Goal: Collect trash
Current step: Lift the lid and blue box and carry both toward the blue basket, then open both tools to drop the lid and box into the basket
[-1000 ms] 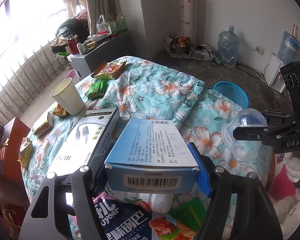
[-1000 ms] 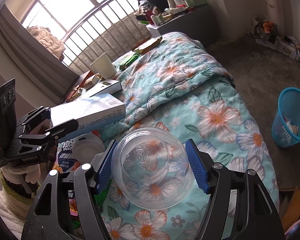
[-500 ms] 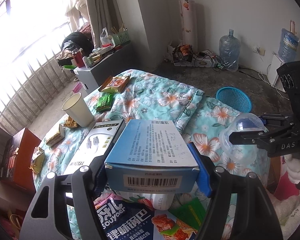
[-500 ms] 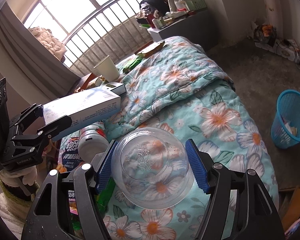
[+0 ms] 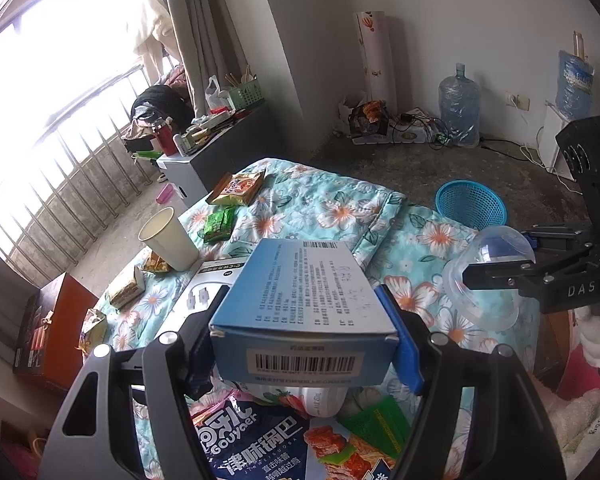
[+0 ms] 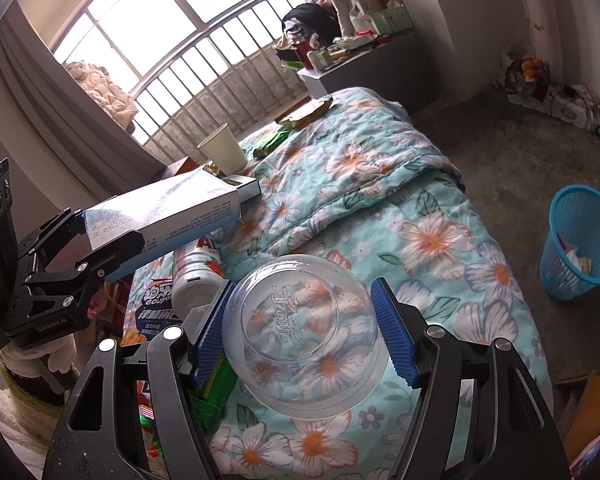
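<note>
My left gripper is shut on a blue and white cardboard box with a barcode on its near end, held above the floral quilt. From the right wrist view the same box sticks out of the left gripper at the left. My right gripper is shut on a clear plastic dome lid, also lifted over the quilt; the left wrist view shows that lid at the right. A blue waste basket with some paper in it stands on the floor to the right.
On the quilt lie a paper cup, a white carton, green and orange snack packets, a white bottle and a dark snack bag. Water jugs stand by the far wall, a cluttered cabinet by the window.
Both grippers have risen with their loads, so the quilt and its litter look smaller and lower. The left gripper has also tilted, bringing more of the floor and wall into view.
</note>
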A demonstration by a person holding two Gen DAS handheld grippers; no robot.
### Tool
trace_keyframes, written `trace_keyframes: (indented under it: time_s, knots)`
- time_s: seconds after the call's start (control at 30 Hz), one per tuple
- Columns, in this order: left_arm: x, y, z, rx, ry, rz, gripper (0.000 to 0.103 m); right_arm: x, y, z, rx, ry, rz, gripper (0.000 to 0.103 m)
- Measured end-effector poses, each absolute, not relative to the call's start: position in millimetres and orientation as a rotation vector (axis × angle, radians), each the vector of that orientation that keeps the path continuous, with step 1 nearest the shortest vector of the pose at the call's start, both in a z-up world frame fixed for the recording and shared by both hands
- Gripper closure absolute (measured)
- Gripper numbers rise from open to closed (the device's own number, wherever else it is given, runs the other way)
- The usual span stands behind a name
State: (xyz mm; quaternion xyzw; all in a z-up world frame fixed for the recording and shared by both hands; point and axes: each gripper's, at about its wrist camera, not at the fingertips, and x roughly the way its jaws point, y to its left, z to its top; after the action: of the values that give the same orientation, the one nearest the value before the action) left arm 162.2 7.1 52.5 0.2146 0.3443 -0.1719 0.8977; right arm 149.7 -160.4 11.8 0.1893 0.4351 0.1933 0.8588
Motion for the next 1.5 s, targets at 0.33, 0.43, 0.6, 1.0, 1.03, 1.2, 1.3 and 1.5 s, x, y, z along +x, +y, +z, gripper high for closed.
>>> trace_keyframes:
  time_s: [0.33,0.43,0.6,1.0,1.03,1.2,1.3,1.5]
  knots:
    - [137.3,-7.2,66.7,0.509,0.63,-0.332,0.034,133.8,-168.3,21.2,0.407,0.886,0.405,0.039]
    - [129.3,-10.9,70.7,0.516,0.612,-0.338,0.034,125.0,-171.6,26.7,0.409,0.867,0.397,0.039]
    - [122.8,-24.6,77.1,0.527,0.583,-0.36,0.034,110.7,-185.8,33.9,0.428,0.834,0.369,0.039]
    - [180.9,-151.7,81.0,0.534,0.654,-0.625,0.034,100.9,-339.6,45.7,0.61,0.677,0.062,0.039]
    - [194.2,-170.1,79.2,0.509,0.693,-0.672,0.034,102.5,-357.1,42.0,0.641,0.673,0.024,0.039]
    - [266.6,-266.1,49.4,0.339,0.927,-0.873,0.034,128.0,-433.2,4.9,0.809,0.685,-0.122,0.039]
    - [301.5,-315.4,21.1,0.301,0.994,-0.91,0.034,155.0,-468.6,-25.8,0.904,0.705,-0.169,0.039]
    - [359.1,-383.8,-29.1,0.113,1.025,-0.92,0.022,213.6,-539.0,-89.7,1.082,0.689,-0.259,0.036]
